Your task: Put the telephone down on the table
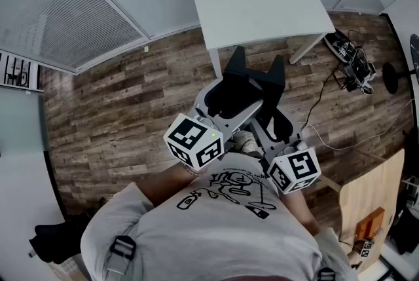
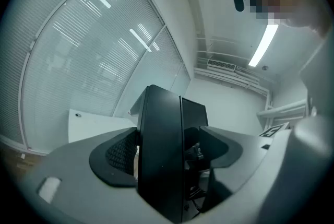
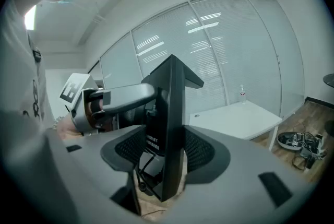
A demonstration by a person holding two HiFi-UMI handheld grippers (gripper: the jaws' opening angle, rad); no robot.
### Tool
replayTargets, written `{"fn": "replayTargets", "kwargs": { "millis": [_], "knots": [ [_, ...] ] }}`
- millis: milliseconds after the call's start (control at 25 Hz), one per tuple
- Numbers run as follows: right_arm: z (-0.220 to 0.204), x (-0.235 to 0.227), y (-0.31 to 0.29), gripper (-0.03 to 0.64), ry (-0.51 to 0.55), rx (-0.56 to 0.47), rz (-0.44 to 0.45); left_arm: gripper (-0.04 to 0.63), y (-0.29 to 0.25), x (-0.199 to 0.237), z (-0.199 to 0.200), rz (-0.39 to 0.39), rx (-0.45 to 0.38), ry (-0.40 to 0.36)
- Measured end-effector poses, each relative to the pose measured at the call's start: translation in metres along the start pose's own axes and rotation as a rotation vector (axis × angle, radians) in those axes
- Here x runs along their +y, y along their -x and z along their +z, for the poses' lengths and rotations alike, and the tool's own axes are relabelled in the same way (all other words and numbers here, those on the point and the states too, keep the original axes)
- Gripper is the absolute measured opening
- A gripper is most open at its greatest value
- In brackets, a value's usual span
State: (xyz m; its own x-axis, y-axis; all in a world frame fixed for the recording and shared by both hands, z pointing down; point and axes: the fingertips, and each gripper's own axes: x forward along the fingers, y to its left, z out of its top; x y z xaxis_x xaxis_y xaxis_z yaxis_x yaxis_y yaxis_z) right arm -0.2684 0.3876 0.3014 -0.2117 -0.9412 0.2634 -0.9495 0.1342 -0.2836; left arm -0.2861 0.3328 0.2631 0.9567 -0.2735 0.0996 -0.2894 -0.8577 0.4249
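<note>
The black telephone (image 1: 243, 91) is held in the air in front of the person's chest, above the wooden floor and short of the white table (image 1: 262, 4). My left gripper (image 1: 220, 99) is shut on its left side, my right gripper (image 1: 275, 112) on its right. In the left gripper view the telephone (image 2: 162, 155) stands edge-on and fills the gap between the jaws. In the right gripper view the ribbed pads (image 3: 201, 150) press on both faces of a thin black panel of the telephone (image 3: 169, 129). The table (image 3: 240, 116) lies beyond it.
A small bottle (image 3: 242, 93) stands at the table's far edge. Cables and a power strip (image 1: 350, 57) lie on the floor to the right of the table. A wooden board (image 1: 370, 194) sits at the lower right, and a dark object (image 1: 55, 237) at the lower left.
</note>
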Motion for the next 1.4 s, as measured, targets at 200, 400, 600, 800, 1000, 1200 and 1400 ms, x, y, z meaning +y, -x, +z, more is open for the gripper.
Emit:
{"fn": "replayTargets", "kwargs": {
  "millis": [200,400,600,800,1000,1200,1400],
  "knots": [
    [-0.01,0.003,-0.006,0.213,-0.007,0.005,-0.018,0.359,0.003,0.01,-0.009,-0.014,0.015,0.021],
    [-0.011,-0.005,-0.009,0.215,-0.025,0.008,-0.025,0.359,-0.005,0.012,-0.012,-0.015,0.029,0.024],
    [-0.008,-0.023,-0.013,0.215,-0.029,0.009,-0.018,0.359,-0.023,0.016,-0.013,-0.005,0.033,0.033],
    [0.001,-0.052,-0.025,0.215,-0.033,0.013,0.003,0.359,-0.053,0.024,-0.008,0.017,0.028,0.031],
    [0.02,-0.094,-0.04,0.215,-0.019,0.01,0.022,0.359,-0.098,0.034,0.005,0.033,0.014,0.034],
    [0.044,-0.149,-0.049,0.215,-0.012,0.008,0.017,0.359,-0.156,0.036,0.015,0.03,0.001,0.031],
    [0.062,-0.196,-0.057,0.215,-0.008,0.005,0.02,0.359,-0.207,0.038,0.024,0.031,-0.001,0.031]
  ]
}}
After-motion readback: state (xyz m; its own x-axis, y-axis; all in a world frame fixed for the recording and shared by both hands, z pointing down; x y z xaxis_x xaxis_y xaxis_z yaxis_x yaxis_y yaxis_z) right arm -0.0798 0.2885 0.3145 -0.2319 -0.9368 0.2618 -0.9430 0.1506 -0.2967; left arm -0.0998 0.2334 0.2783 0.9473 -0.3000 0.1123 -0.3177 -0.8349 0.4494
